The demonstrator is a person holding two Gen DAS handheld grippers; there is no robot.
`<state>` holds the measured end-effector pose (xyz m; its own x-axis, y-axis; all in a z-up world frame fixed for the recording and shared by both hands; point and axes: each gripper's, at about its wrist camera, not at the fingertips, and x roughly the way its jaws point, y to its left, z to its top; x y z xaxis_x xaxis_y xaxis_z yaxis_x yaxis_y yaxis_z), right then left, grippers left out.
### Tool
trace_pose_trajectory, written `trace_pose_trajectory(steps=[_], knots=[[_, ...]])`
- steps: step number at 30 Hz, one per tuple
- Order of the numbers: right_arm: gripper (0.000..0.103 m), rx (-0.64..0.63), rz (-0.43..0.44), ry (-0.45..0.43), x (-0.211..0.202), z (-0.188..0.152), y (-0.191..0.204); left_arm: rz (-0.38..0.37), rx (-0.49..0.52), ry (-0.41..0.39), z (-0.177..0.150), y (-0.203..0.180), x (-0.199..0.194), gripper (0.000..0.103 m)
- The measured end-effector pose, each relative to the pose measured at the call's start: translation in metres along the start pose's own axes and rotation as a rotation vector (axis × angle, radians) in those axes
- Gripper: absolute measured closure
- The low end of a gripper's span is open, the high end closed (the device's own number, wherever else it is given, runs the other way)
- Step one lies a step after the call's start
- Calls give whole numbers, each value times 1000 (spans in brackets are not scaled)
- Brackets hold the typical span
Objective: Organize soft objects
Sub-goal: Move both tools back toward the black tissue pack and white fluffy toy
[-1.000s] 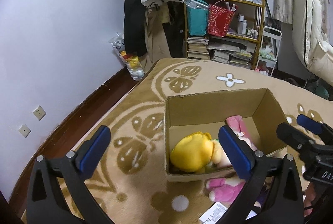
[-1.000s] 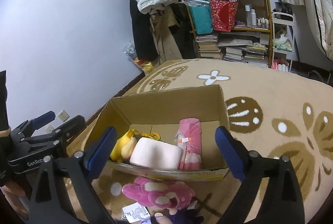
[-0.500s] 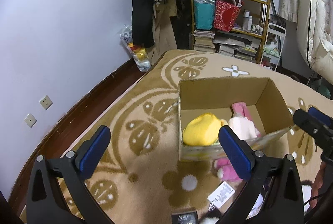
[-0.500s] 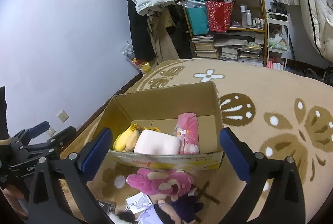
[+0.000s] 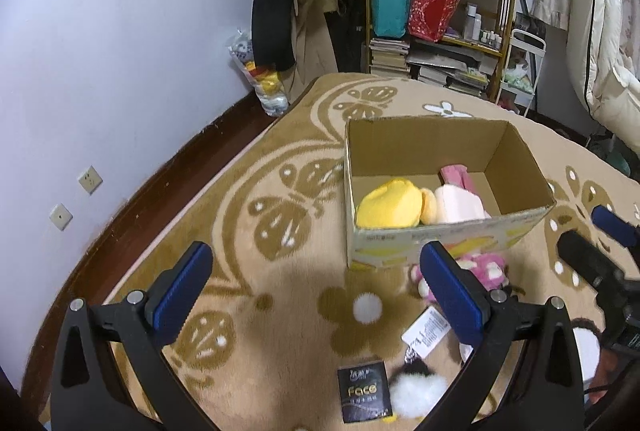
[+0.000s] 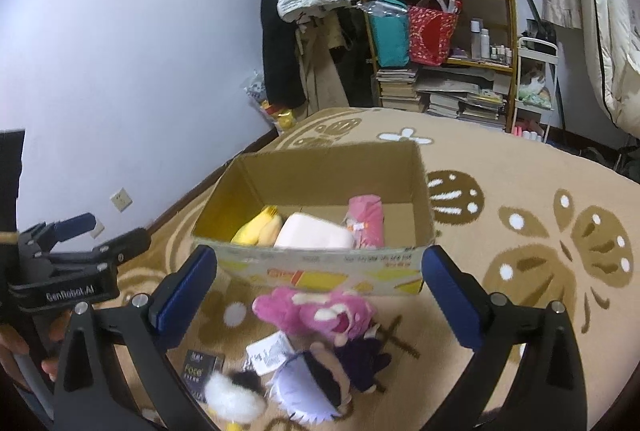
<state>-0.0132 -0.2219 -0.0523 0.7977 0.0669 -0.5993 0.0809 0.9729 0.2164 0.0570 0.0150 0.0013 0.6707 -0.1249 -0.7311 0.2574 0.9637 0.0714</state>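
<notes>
An open cardboard box [image 5: 444, 151] sat on a tan rug [image 5: 280, 191] with brown butterfly and flower patterns, and everything else is best placed against it. Inside the box, at its near-left corner, lay a yellow plush [image 5: 390, 207], with a pale pink cushion [image 5: 460, 207] touching it on the right and a pink packet [image 6: 366, 221] just beyond that, leaning toward the far wall. Outside, touching or nearly touching the box's printed front wall, a pink plush [image 6: 316, 313] lay on the rug. Nearer the cameras than that came a white paper tag [image 6: 269, 351], a doll with pale lilac hair and a dark purple outfit [image 6: 320, 387], a white fluffy toy [image 6: 234, 401] and a small black carton marked "Face" [image 5: 363, 397] (its smaller print was too fine to read). The left gripper [image 5: 316, 291] hovered in front of the box's near-left corner, its blue-padded jaws spread wide with nothing between them. The right gripper [image 6: 320, 295] hung in front of the box's front wall, above the pink plush, likewise spread wide and empty. Each gripper showed in the other's view, the left one with a hand [image 6: 16, 351] gripping its handle. Well beyond the box stood a wooden shelf [image 6: 440, 43] crowded with books, bags and bottles, and beside it coats hung against the lilac wall [image 5: 120, 31].
</notes>
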Motion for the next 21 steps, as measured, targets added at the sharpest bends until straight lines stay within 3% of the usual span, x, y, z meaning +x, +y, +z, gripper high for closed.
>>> trace_pose_trajectory(steps=[8, 13, 21], knots=[[0, -93, 13, 60, 1, -23, 26, -34, -64, 62, -10, 14, -2, 1], [1, -137, 35, 105, 3, -37, 36, -24, -41, 98, -19, 12, -1, 1], [25, -211, 71, 169, 11, -56, 54, -55, -38, 168, -40, 8, 14, 1]])
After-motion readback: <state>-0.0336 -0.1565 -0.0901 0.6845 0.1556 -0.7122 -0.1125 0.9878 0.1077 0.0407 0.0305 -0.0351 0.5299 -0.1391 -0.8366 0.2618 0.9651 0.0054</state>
